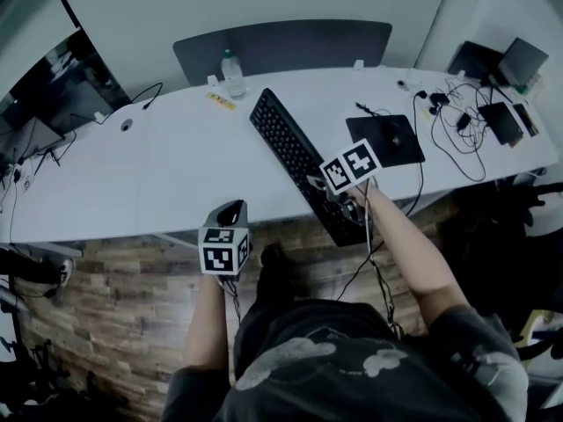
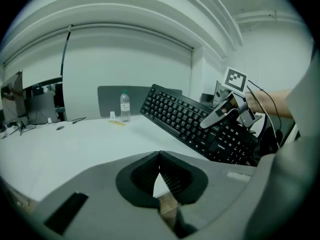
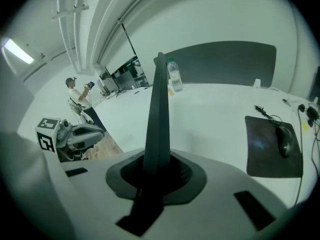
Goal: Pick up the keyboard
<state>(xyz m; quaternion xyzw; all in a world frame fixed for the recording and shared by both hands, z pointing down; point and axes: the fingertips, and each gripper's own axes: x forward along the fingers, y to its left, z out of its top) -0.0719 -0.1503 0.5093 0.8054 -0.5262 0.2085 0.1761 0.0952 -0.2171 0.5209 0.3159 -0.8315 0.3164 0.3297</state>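
Gripping the keyboard (image 1: 292, 150) by its near end, my right gripper (image 1: 324, 190) clamps narrow on the edge, tilting it above the table (image 1: 167, 170). Left gripper (image 1: 230, 214) pinched together, empty, spare.

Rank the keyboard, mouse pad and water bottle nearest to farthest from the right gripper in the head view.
1. The keyboard, held in the tongs of the right gripper.
2. The mouse pad, on the desk just to its right.
3. The water bottle, at the far edge, leftward.
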